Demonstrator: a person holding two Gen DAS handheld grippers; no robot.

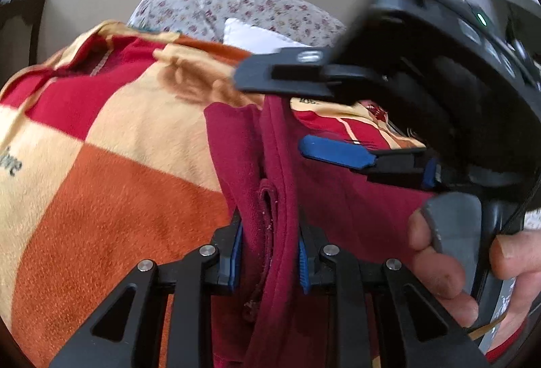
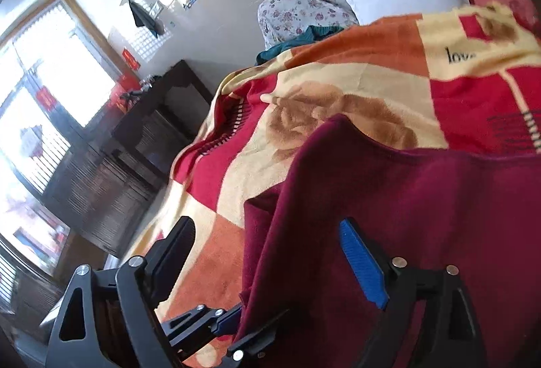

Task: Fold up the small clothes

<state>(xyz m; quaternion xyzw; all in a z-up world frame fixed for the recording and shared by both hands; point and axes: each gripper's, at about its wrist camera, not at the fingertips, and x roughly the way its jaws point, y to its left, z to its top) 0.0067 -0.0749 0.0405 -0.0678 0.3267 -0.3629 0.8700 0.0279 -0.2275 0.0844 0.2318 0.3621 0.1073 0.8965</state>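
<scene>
Dark maroon fleece garment point(image 1: 280, 165), bunched fold: left gripper point(image 1: 270, 253) jaws are clamping it between the pads to carry the fold, right gripper point(image 2: 270, 253) jaws are standing wide, gripping nothing, cloth draping between, over checked plush blanket point(image 1: 111, 138).

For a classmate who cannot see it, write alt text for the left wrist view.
The left gripper pinches a bunched maroon garment above a checked blanket. The right gripper, held by a hand, hovers open beyond.
</scene>
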